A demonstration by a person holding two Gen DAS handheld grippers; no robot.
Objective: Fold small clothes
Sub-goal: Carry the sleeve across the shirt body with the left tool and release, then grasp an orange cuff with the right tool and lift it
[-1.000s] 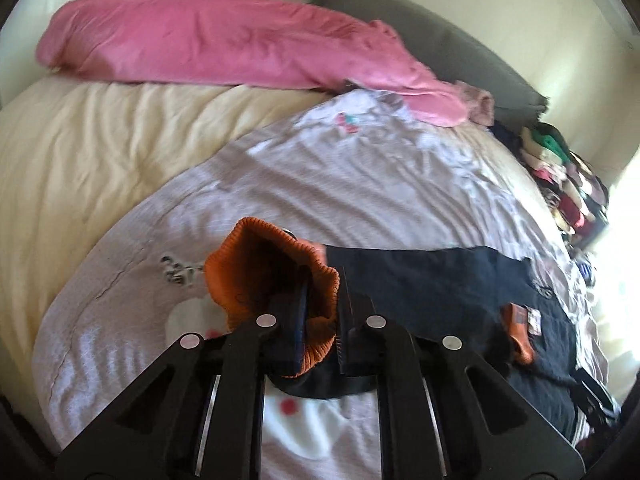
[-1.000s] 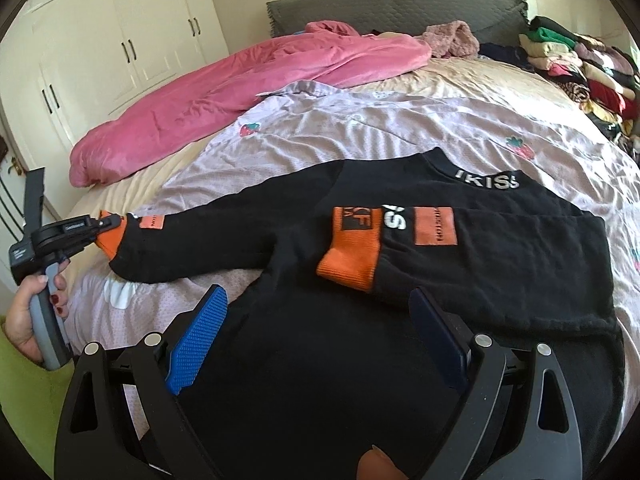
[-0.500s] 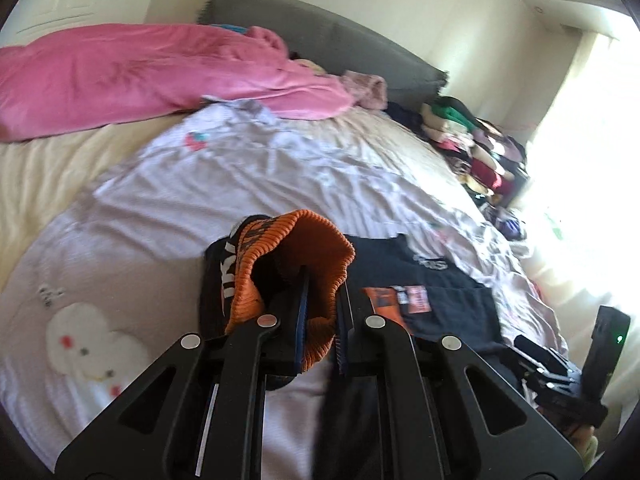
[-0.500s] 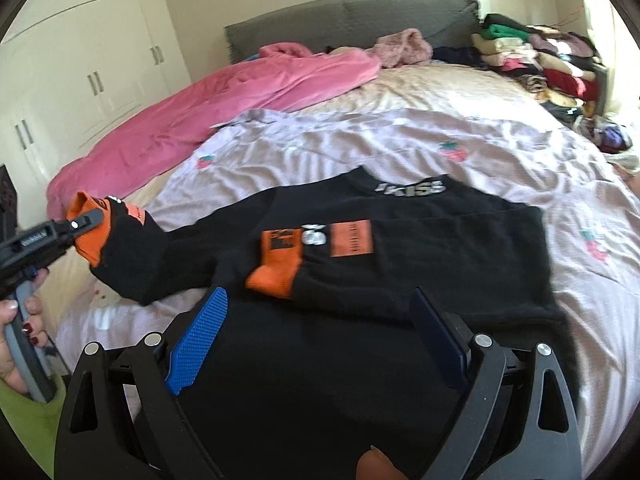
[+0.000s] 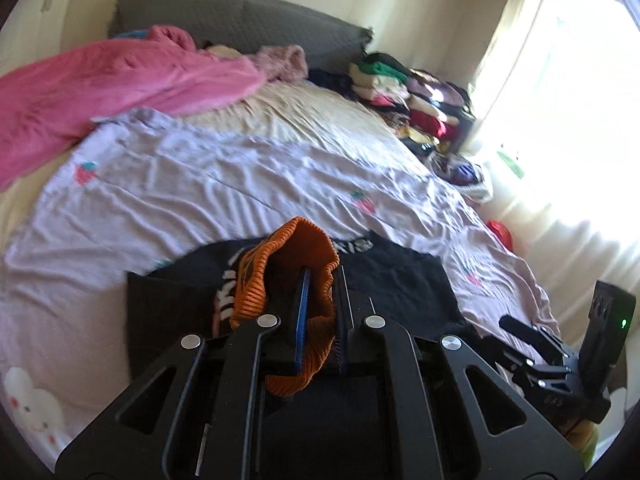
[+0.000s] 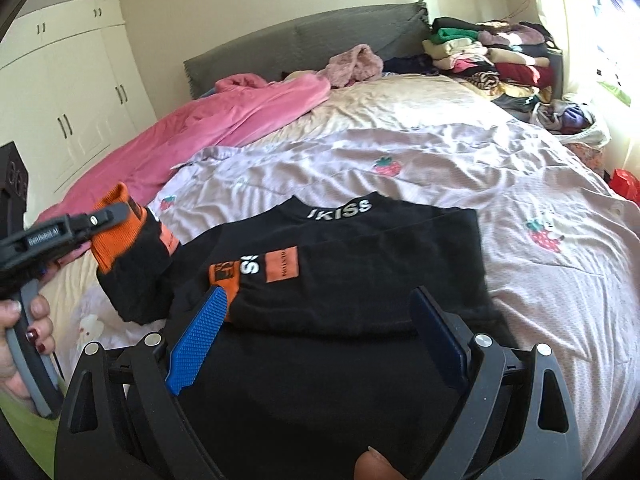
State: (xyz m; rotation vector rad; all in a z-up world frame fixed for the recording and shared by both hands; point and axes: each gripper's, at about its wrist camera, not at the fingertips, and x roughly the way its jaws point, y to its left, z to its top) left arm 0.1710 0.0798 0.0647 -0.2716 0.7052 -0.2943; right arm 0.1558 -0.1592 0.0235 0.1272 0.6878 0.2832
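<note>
A small black sweater (image 6: 360, 248) with orange cuffs and white lettering lies on a lilac strawberry-print sheet (image 6: 440, 152). One sleeve lies folded across its chest, orange cuff (image 6: 224, 276) at the left. My left gripper (image 5: 322, 276) is shut on the other sleeve's orange cuff (image 5: 288, 248) and holds it lifted over the sweater's left side; it also shows in the right wrist view (image 6: 104, 216). My right gripper (image 6: 316, 312) is open and empty, just above the sweater's lower part (image 6: 320, 380).
A pink blanket (image 6: 224, 120) lies at the bed's far left below the grey headboard (image 6: 304, 40). A pile of folded clothes (image 6: 492, 56) sits at the far right corner. White wardrobe doors (image 6: 72, 92) stand left. A bright window (image 5: 568, 100) is right.
My left gripper has carried the orange cuff up and rightward, towards the sweater's body. The right gripper has stayed open over the hem area.
</note>
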